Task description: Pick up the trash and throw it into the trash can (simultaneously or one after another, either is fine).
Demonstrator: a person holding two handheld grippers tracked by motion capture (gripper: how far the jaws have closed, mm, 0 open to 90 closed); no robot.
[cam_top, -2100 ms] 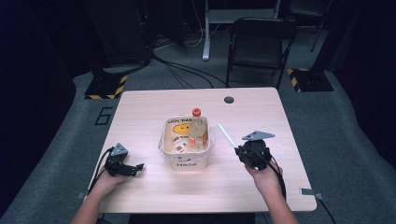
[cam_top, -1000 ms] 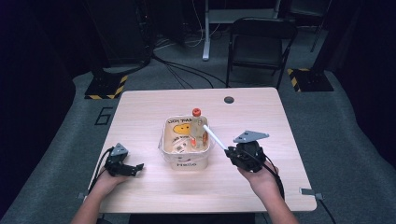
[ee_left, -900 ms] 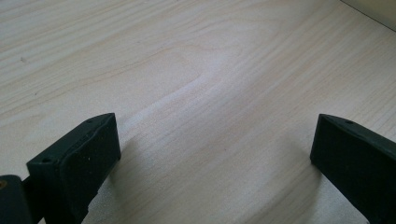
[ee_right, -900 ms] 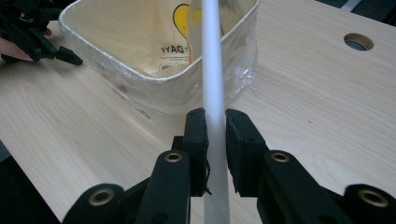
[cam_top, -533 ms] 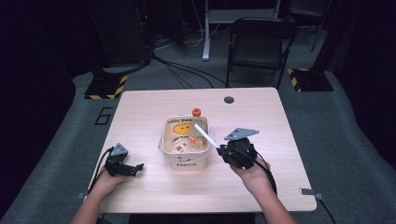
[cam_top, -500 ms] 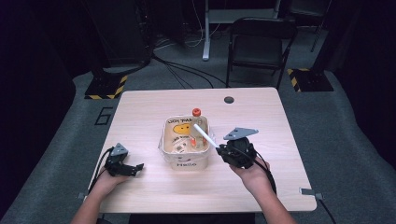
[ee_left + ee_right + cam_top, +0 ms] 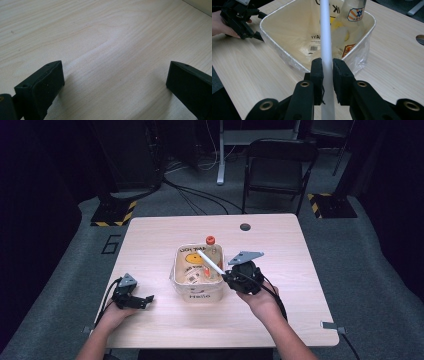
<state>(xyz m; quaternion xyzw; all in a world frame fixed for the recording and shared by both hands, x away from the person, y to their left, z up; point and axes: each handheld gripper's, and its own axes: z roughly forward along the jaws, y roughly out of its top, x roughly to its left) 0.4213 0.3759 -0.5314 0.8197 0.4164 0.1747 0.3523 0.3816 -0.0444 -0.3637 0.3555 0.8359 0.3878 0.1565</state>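
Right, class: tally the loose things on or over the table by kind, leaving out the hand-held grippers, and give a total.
Bins: 1, the cream bin with a plastic liner.
Bottles: 1, the orange-capped bottle standing inside the bin.
Sticks: 1, the white stick clamped in the right gripper and pointing over the bin.
Total: 3

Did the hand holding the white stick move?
Yes. The right gripper, shut on the white stick, moved left across the table toward the bin. The stick now reaches over it.
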